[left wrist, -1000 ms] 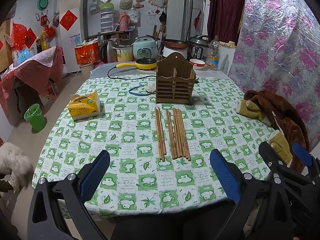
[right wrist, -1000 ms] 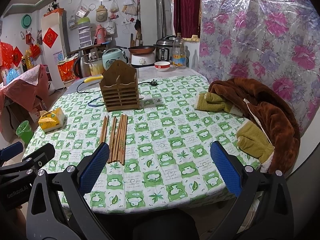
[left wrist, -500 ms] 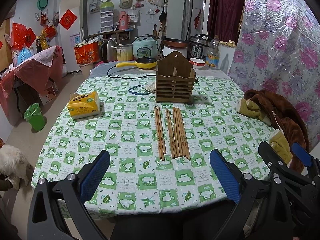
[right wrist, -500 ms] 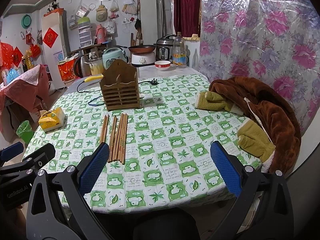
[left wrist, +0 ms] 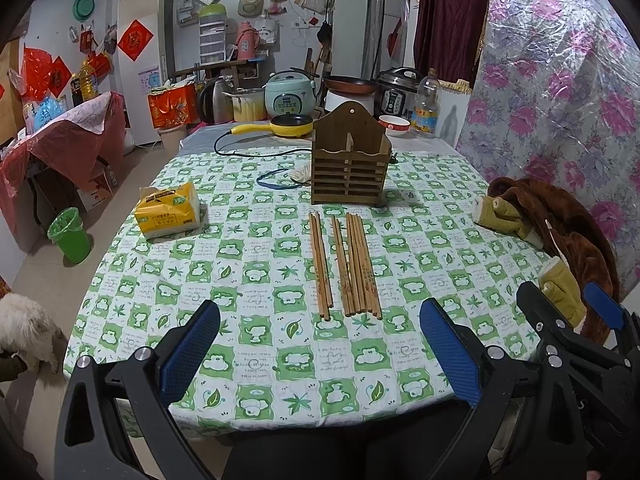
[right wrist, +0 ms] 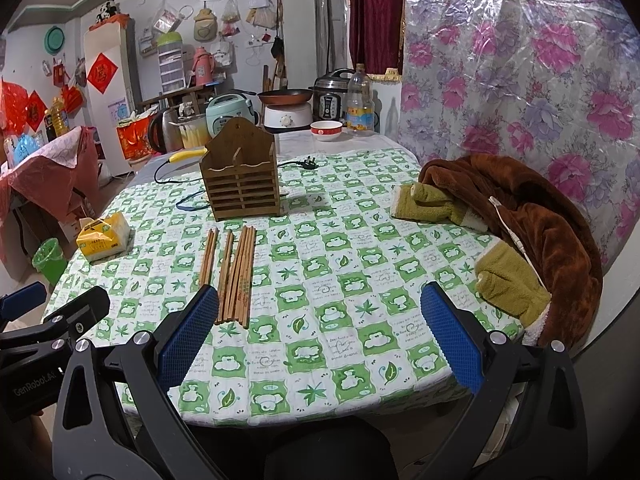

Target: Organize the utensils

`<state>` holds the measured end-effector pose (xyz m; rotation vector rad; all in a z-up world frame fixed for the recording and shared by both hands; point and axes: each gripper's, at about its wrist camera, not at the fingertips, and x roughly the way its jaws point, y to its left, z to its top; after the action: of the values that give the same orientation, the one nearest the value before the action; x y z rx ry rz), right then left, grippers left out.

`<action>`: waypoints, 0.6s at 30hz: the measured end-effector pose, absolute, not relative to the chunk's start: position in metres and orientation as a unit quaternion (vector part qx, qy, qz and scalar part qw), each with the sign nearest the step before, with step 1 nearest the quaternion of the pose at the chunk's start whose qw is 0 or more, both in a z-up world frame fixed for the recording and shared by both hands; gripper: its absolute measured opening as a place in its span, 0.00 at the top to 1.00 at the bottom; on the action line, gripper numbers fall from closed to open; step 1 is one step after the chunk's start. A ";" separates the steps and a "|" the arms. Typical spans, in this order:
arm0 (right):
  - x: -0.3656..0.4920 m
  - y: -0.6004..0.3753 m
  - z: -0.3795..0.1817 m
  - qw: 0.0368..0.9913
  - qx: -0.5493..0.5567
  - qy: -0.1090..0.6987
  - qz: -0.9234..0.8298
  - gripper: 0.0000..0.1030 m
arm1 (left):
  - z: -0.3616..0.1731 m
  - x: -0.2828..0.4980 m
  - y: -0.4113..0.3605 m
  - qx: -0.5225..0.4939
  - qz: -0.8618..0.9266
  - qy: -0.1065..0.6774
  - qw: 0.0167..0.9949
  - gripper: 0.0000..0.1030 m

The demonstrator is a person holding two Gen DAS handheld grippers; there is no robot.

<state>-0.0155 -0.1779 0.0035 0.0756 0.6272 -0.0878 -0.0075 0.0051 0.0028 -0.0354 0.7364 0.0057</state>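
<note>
Wooden chopsticks [left wrist: 344, 264] lie in a row on the worktop [left wrist: 248, 344], ahead of your left hand-held gripper [left wrist: 320, 356] and forward-left of your right hand-held gripper [right wrist: 316, 338], both spread wide, holding nothing.

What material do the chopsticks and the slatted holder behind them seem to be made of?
The chopsticks look like light bamboo or wood: tan, matte, with faint printing on some. The holder looks like darker stained wood or bamboo: brown slats with a dull finish. The pictures do not settle which of the two it is.
</note>
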 end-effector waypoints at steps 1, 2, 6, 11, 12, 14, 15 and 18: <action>-0.015 -0.178 0.002 0.949 0.038 0.309 -0.044 0.06 | -0.001 -0.007 0.005 -0.017 0.003 0.361 0.932 0.05; -0.014 -0.179 0.001 0.949 0.040 0.310 -0.044 0.06 | -0.002 -0.006 0.005 -0.017 0.003 0.362 0.932 0.05; -0.010 -0.181 -0.001 0.948 0.036 0.314 -0.043 0.06 | -0.005 -0.001 0.005 -0.014 0.004 0.367 0.930 0.05; 0.000 -0.184 -0.004 0.948 0.011 0.316 -0.045 0.06 | -0.014 0.015 0.017 -0.008 0.002 0.381 0.924 0.05; 0.003 -0.185 -0.007 0.947 0.006 0.318 -0.046 0.06 | -0.017 0.019 0.020 -0.009 0.002 0.385 0.923 0.05; 0.008 -0.188 -0.012 0.945 0.004 0.325 -0.045 0.06 | -0.026 0.027 0.027 -0.010 0.002 0.394 0.919 0.05; 0.010 -0.190 -0.015 0.944 0.006 0.327 -0.044 0.06 | -0.031 0.030 0.029 -0.012 0.002 0.400 0.917 0.05; 0.017 -0.195 -0.025 0.940 0.012 0.339 -0.041 0.06 | -0.048 0.041 0.032 -0.011 -0.005 0.419 0.908 0.05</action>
<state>0.0169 -0.1946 -0.0250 0.0253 0.6928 -0.0842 0.0412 0.0316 -0.0479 -0.0227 0.8647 -0.0094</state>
